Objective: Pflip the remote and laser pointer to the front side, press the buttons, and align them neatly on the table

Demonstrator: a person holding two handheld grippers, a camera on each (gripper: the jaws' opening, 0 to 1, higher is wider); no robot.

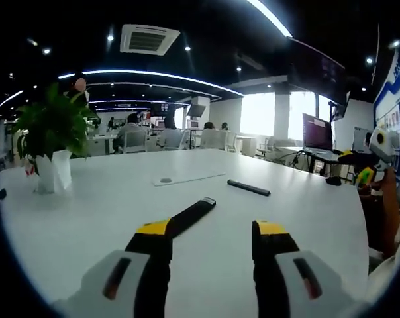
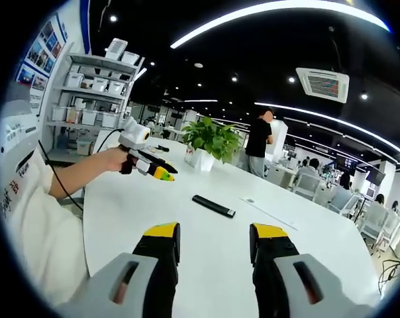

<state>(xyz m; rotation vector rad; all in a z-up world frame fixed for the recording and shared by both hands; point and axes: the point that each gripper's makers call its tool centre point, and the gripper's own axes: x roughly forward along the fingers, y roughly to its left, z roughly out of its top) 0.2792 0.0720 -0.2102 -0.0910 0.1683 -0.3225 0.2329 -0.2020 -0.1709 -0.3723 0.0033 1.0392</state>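
A black remote [image 1: 190,217] lies on the white table [image 1: 87,218], slanting just ahead of my left gripper [image 1: 212,232], whose jaws stand open around nothing; the remote's near end passes behind the left jaw. A thin black laser pointer [image 1: 248,188] lies farther off, to the right. My right gripper [image 1: 369,165] hovers at the table's right edge, held by a hand. In the right gripper view the right gripper [image 2: 215,232] is open and holds nothing. The remote [image 2: 213,206] lies ahead of it, and the left gripper [image 2: 147,165] hangs over the table at the left in a person's hand.
A potted plant [image 1: 51,132] in a white pot stands at the left, also seen as the plant [image 2: 210,139]. A flat white sheet [image 1: 187,177] lies beyond the remote. Shelves [image 2: 87,99] line the wall. A person [image 2: 258,142] stands behind the table; others sit farther back.
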